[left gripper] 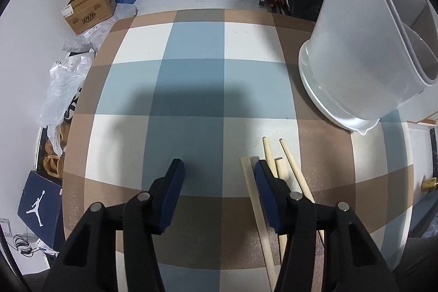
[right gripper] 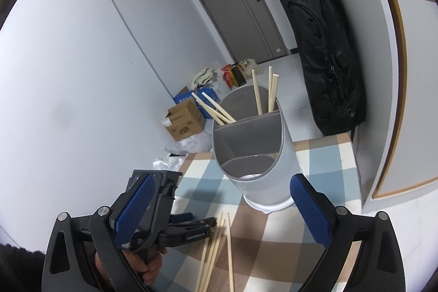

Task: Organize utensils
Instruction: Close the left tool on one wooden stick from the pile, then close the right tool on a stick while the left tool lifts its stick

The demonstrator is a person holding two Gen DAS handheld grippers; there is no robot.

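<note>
Several wooden chopsticks [left gripper: 291, 164] lie loose on the checked tablecloth [left gripper: 191, 89]. My left gripper [left gripper: 219, 162] points down at the cloth just left of them, open, with only cloth between its pads. Its right finger [left gripper: 264, 190] overlaps the leftmost chopstick [left gripper: 247, 174]. The white utensil holder [left gripper: 353, 56] with grey dividers stands beyond at the right. In the right wrist view my right gripper [right gripper: 223, 178] stands wide open and empty in front of the holder [right gripper: 269, 174], which has chopsticks [right gripper: 257, 96] in its far compartments. The left gripper [right gripper: 197, 219], held by a hand, sits beside the loose chopsticks [right gripper: 216, 245].
Cardboard boxes [left gripper: 89, 7], plastic bags [left gripper: 63, 89] and a dark shoe box [left gripper: 41, 207] crowd the floor past the table's left edge. A black bag [right gripper: 328, 59] leans on the wall behind the table's far right corner. A grey door [right gripper: 232, 4] is at the back.
</note>
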